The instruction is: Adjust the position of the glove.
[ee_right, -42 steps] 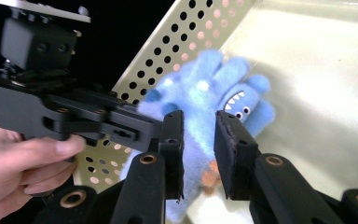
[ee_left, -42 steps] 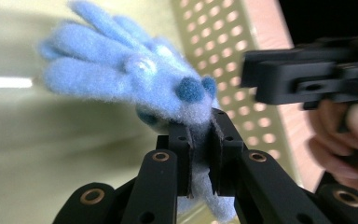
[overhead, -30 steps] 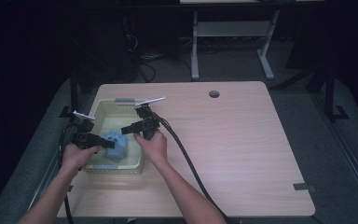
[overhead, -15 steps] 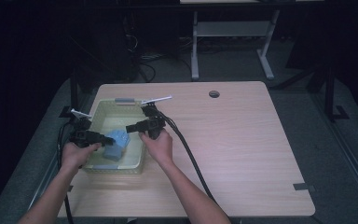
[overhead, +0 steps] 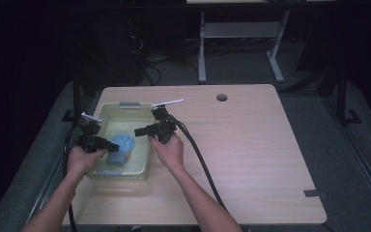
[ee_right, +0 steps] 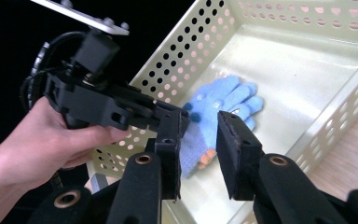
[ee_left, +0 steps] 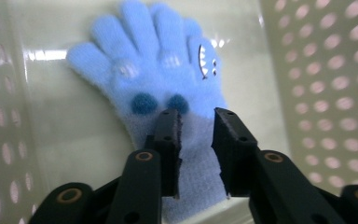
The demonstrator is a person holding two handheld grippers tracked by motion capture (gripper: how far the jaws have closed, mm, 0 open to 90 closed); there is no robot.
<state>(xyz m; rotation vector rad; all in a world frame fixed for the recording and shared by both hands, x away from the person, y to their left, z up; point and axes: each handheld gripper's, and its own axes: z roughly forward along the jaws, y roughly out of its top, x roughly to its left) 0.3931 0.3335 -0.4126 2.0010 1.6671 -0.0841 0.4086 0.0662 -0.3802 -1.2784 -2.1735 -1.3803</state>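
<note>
Sitting at the near left of the table point(overhead: 251, 145), the pale perforated basket point(overhead: 125, 171) holds a blue glove point(overhead: 121, 150) flat on its floor, fingers spread toward the far wall. The left gripper point(ee_left: 196, 122) reaches in over the near left rim, and its jaws, which have just been closing, straddle the glove's cuff; whether the pads truly pinch the knit cannot be told, since a narrow gap still shows. If they only pinch a fold of the top layer, the soft cuff may slip out on the lift, or the glove may drag and snag on the basket's rim. The right gripper point(ee_right: 199, 140) hovers above the basket's right side with a narrow gap and nothing in it, close enough to the left tool that a hasty move could knock them together.
</note>
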